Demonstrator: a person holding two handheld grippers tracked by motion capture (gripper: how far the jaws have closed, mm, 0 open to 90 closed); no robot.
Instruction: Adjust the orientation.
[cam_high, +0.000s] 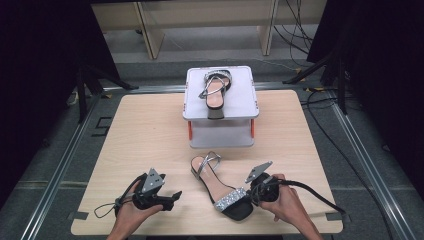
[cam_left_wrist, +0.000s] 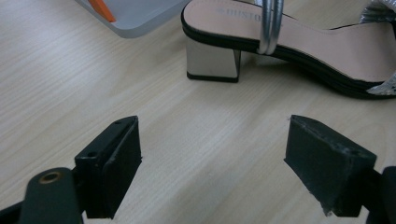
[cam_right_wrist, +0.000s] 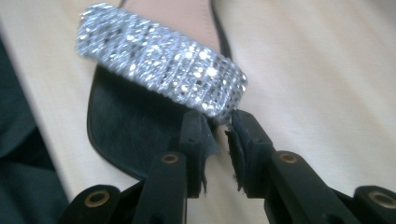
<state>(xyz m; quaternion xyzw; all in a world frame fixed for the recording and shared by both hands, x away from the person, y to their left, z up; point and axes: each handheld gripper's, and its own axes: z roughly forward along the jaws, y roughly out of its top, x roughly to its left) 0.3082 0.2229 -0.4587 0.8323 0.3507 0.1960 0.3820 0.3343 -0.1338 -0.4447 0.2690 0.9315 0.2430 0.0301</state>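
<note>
Pale wooden table (cam_high: 150, 130) carries a sandal (cam_high: 220, 186) near its front edge. Right tongs (cam_right_wrist: 219, 122), held low from the right, pinch the end of its glittering strap (cam_right_wrist: 159, 65). Left tongs (cam_left_wrist: 212, 154) hover level, wide open and holding nothing, pointing toward the heel (cam_left_wrist: 212, 63). Blur hides how firmly the pads bite.

High view looks down; tongs views sit close — sharing the sandal (cam_high: 218, 186).

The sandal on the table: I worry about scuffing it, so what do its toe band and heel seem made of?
Toe band: apparently fabric set with glittering silver stones, sparkling in points. Block heel: smooth, dull metallic-looking finish, possibly a wrap; faint sheen.
</note>
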